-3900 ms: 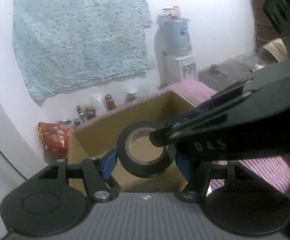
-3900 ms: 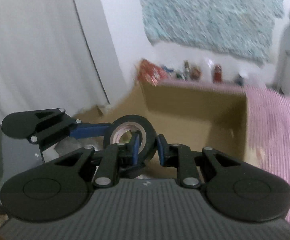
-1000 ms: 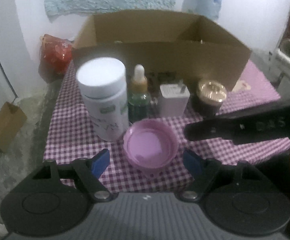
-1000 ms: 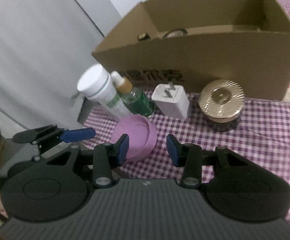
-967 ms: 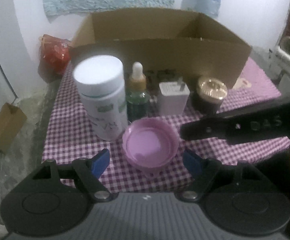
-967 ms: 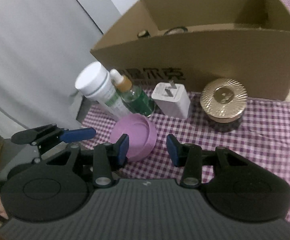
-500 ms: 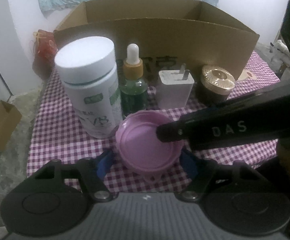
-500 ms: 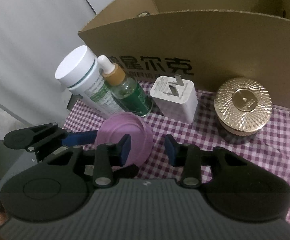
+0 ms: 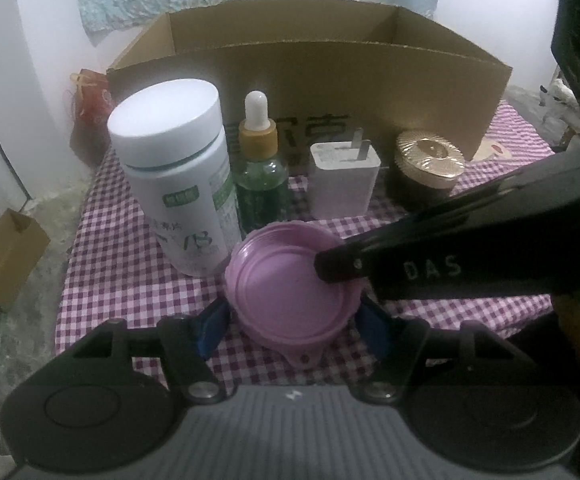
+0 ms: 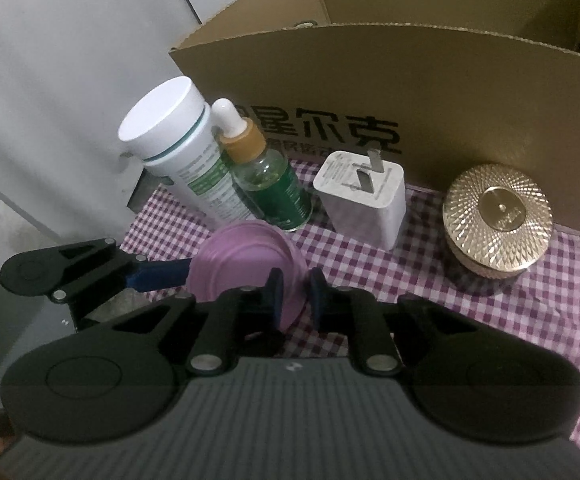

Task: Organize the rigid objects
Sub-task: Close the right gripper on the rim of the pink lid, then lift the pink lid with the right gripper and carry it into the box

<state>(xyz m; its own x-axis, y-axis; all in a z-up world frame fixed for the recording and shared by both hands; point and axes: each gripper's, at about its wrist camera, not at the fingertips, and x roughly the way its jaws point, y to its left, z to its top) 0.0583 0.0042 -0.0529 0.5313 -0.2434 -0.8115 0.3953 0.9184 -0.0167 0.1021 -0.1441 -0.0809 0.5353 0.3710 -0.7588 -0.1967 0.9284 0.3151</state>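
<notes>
On the checked surface [image 9: 102, 280], at six o'clock of the dropper bottle [image 9: 261, 176], the left hand-held gripper [image 9: 291, 326] is closing around the pink lid [image 9: 286, 292], steadying it while the right hand-held gripper [image 10: 294, 294] is pinching its rim for boxing.
</notes>
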